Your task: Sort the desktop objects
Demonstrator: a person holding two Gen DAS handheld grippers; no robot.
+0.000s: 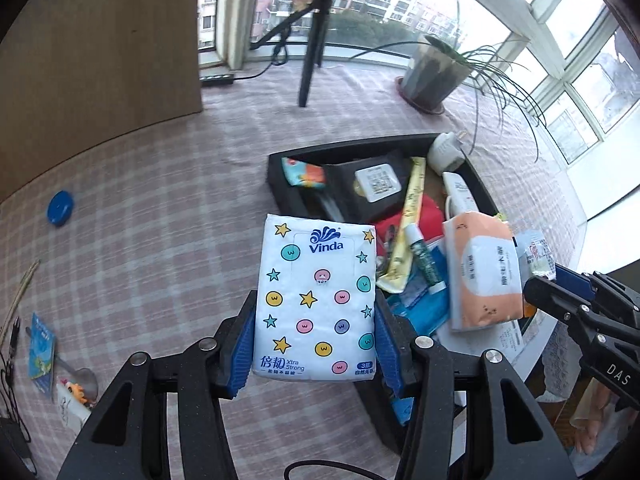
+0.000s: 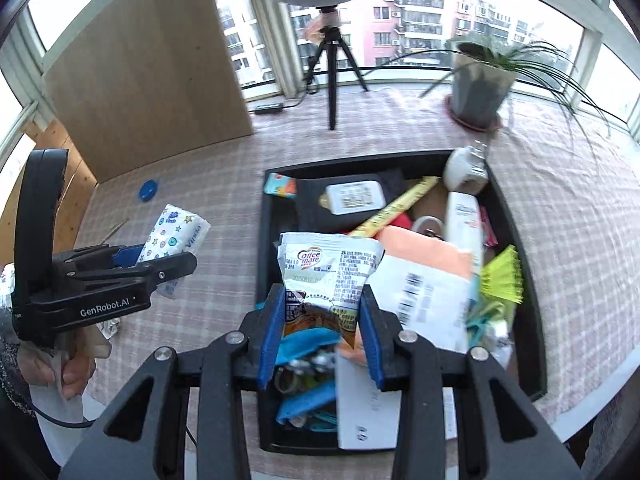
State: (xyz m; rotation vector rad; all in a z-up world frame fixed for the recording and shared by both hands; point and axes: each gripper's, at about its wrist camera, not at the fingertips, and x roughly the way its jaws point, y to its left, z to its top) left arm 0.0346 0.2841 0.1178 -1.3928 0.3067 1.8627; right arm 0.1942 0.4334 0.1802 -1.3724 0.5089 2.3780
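Observation:
My left gripper (image 1: 316, 320) is shut on a white Vinda tissue pack (image 1: 316, 280) printed with stars and dots, held above the checked tablecloth just left of the black tray (image 1: 340, 148). The right wrist view shows the same pack (image 2: 176, 232) in the left gripper (image 2: 160, 260) at the left. My right gripper (image 2: 322, 300) is shut on a Coffee mate sachet (image 2: 328, 260) above the tray (image 2: 352, 164). The left wrist view shows that gripper (image 1: 548, 280) and sachet (image 1: 536, 252) at the right. The tray holds several items, among them an orange tissue pack (image 1: 484, 272) and a white tube (image 2: 462, 216).
A potted plant (image 1: 436, 76) and a tripod (image 1: 312, 52) stand at the back by the window. A wooden board (image 1: 100, 40) leans at the back left. A blue lid (image 1: 60, 208), a spoon (image 1: 80, 376) and small packets lie on the cloth at the left.

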